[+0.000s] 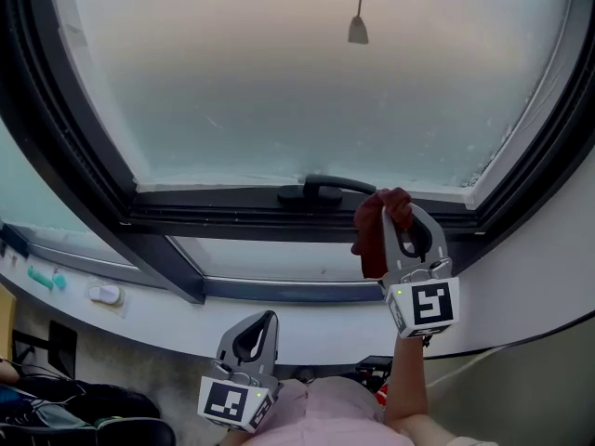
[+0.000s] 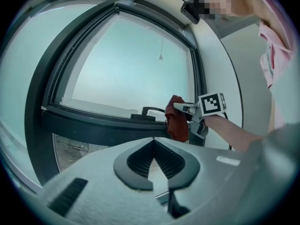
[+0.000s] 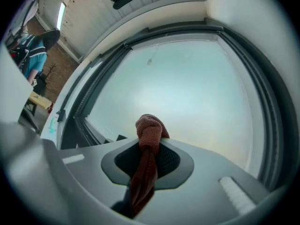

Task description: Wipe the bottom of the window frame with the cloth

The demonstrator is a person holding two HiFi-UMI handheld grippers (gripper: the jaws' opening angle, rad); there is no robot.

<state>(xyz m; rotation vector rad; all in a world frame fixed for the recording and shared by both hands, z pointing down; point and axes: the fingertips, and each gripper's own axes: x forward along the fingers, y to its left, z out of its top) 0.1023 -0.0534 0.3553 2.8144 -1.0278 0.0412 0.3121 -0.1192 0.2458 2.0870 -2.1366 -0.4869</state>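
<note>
The cloth (image 1: 373,235) hangs lengthwise, bunched end up, clamped in the right gripper (image 1: 403,210) jaws beside the window frame (image 1: 223,214); the left gripper (image 1: 269,316) jaws are closed and empty

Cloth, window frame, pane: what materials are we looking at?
Reddish-brown cloth: soft knit or terry fabric, a looped weave shows and it droops limply. Dark grey window frame: smooth matte, probably painted metal or plastic; can't tell which. Pane: glass, frosted or fogged, only hazy light comes through.

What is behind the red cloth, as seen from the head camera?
The dark bottom of the window frame, with the window handle reaching the cloth. The cloth, clamped in the right hand-held gripper, covers the frame section directly behind it.
</note>
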